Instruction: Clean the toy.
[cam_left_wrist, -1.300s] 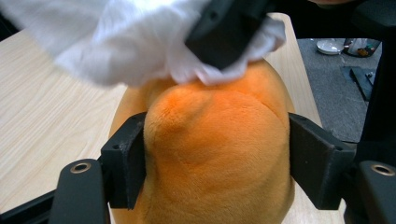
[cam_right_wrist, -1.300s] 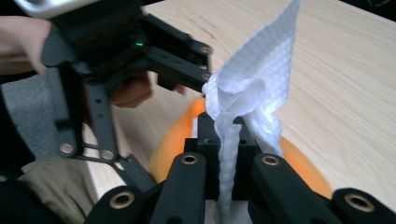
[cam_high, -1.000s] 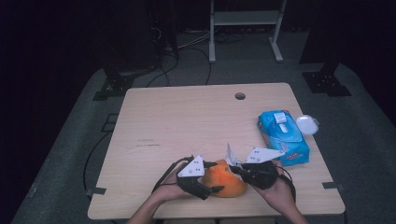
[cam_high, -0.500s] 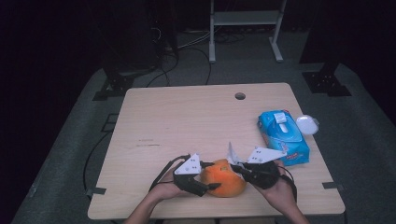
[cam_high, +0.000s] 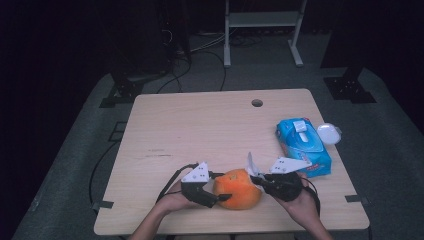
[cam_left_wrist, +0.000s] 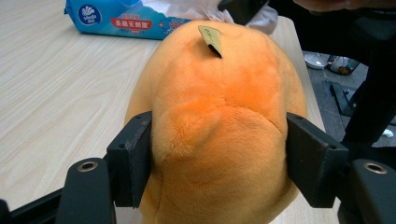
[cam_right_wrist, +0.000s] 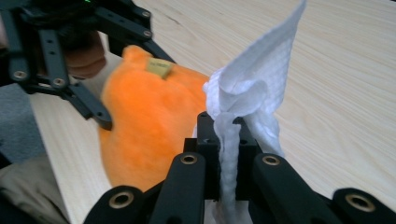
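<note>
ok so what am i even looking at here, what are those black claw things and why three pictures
A person sits at a wooden table holding a hand-operated two-jaw gripper in each hand. One picture looks down from above; the other two come from cameras riding on each gripper. The left gripper clamps an orange plush toy, one jaw on each side, as the left gripper view shows. The right gripper pinches a white wipe beside the toy. A blue pack of wipes lies on the table's right side.

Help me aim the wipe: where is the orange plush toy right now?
In the high view the orange plush toy lies near the table's near edge, clamped by the left gripper, beside the right gripper's wipe.
</note>
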